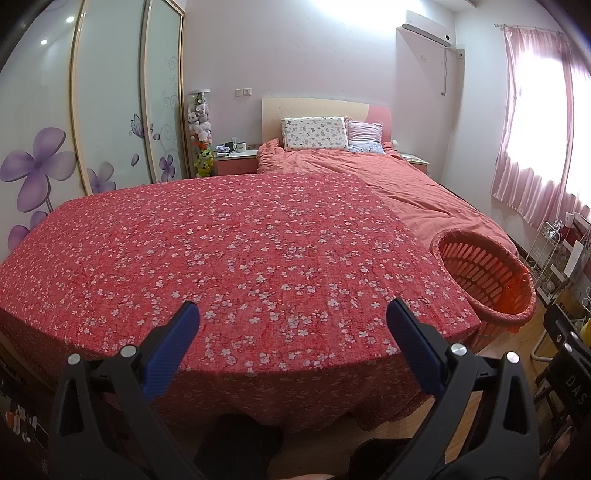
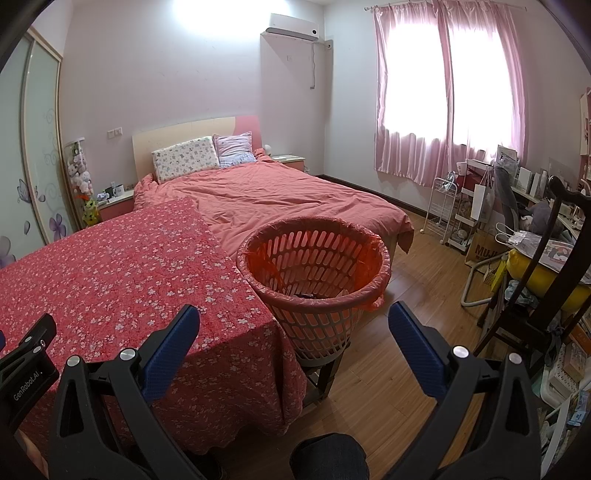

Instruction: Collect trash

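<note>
Each hand-held gripper, left [image 1: 291, 314] and right [image 2: 293, 317], gapes wide, holding nothing.

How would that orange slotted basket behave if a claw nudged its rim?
The basket would probably tip or slide easily: it looks like thin slotted plastic, nearly empty, and perches on a small stool narrower than itself. The liner bag draped over its rim looks floppy and might slip under a pad.

Someone's bedroom at home: made bed [image 2: 277, 195] with pillows [image 2: 186, 158], pink curtains [image 2: 443, 92], flowery wardrobe [image 1: 92, 110], plushies [image 1: 199, 122], wall AC [image 2: 293, 24].
</note>
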Available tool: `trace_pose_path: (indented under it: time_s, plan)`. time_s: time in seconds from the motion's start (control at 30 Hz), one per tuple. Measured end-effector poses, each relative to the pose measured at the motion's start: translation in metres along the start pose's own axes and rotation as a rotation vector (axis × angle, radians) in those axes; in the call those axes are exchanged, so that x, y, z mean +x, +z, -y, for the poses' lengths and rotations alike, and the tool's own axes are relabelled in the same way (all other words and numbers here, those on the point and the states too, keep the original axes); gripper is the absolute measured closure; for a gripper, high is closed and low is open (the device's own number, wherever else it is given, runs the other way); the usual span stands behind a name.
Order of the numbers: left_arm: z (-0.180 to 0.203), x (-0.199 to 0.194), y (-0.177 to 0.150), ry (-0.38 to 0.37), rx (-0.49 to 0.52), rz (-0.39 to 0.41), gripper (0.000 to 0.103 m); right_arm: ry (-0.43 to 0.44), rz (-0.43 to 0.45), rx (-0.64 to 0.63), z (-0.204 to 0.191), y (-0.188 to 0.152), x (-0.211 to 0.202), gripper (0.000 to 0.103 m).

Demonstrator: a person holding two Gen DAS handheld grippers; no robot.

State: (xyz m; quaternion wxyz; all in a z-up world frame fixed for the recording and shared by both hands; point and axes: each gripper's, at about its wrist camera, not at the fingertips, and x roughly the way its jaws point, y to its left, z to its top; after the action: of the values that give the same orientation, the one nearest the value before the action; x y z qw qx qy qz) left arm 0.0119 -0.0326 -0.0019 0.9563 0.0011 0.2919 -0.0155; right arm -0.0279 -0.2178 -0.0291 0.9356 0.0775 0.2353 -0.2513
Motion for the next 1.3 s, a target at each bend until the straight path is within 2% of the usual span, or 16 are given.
trace_pose_path:
  time_s: [1.3]
  plan:
    - [-0.0013, 0.0019, -0.0022, -0.001, 0.003, -0.006, 0.004, 0.0, -0.002, 0.0, -0.0001, 0.0005, 0.0, 0.002]
